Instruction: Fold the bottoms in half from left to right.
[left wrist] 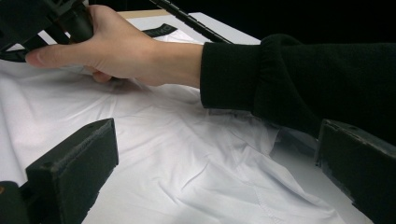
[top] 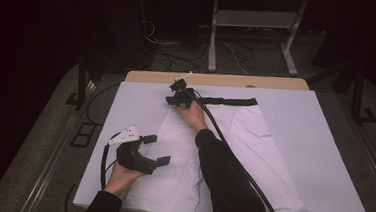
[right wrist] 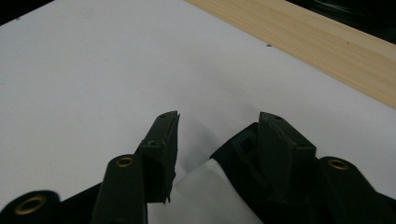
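garment: I read it as white shorts (top: 208, 152) with a black waistband (top: 226, 100), spread flat on the white table cover (top: 323, 145). Waistband at the far edge, legs running back toward me.
long axis: far-to-near, roughly down the middle of the table; the waistband runs crosswise to that.
right gripper (top: 179, 96): at the far left corner of the shorts, right at the left end of the waistband. In the right gripper view its jaws stand apart, with the band and a bit of white cloth (right wrist: 210, 186) between them at the base. Not clamped yet.
left gripper (top: 154, 149): near side, at the left edge of the left leg, just above the cloth. Jaws wide apart, holding nothing.
right hand (left wrist: 116, 46): in the left gripper view it rests on the cloth, knuckles down, sleeve (left wrist: 299, 84) crossing over the shorts.
key relation: the waistband corner lies straight ahead of the right jaws, so the right side is the one in position; the left is well apart from that corner, down by the hem.
my call: next is closing the right jaws on the waistband end. The risk is catching only the top layer.
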